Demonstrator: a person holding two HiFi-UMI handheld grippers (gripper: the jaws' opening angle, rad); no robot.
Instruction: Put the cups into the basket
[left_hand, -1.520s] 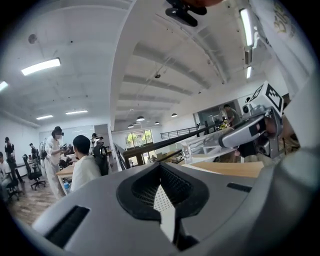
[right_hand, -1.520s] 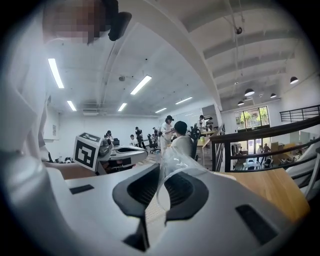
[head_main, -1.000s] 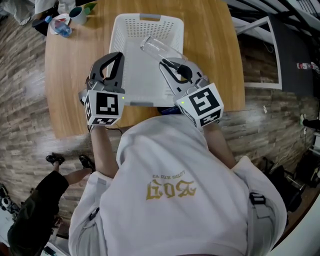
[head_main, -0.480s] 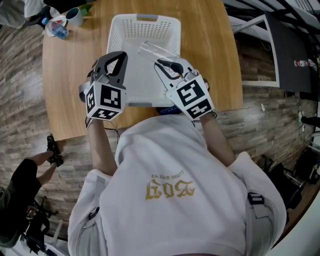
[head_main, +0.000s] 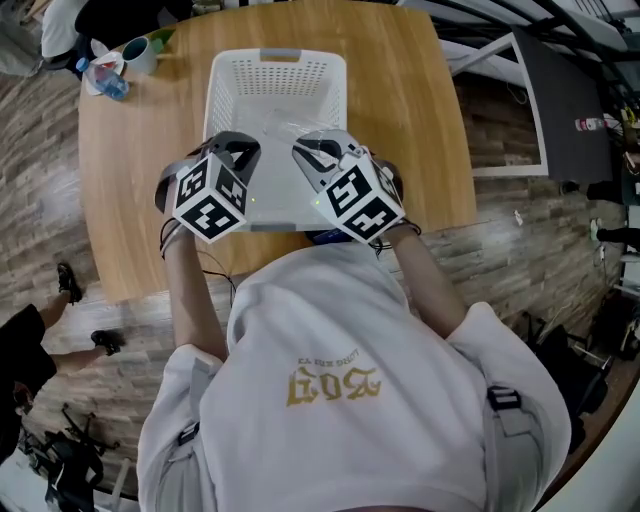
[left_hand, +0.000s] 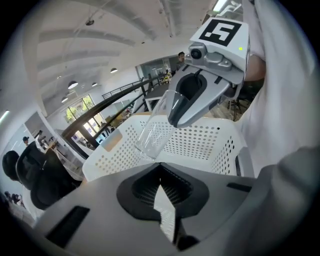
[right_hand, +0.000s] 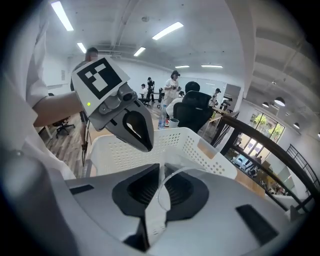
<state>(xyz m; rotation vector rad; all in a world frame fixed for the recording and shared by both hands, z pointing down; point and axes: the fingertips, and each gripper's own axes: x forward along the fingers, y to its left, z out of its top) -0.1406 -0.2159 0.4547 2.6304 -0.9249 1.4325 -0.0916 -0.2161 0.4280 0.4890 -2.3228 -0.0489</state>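
- The right gripper (head_main: 312, 152) is clamped on the rim of a clear cup (left_hand: 152, 135), which it holds tilted over the near end of the basket (head_main: 222, 90).
- The left gripper (head_main: 238, 148) hangs just left of it, its jaws together on nothing.
- The step in hand looks like placing 1 cup. The next move likely calls for lowering it to the basket floor, then parting the jaws gently.
- A mug (head_main: 140, 52) sits at the far left of the table, well apart from the basket.
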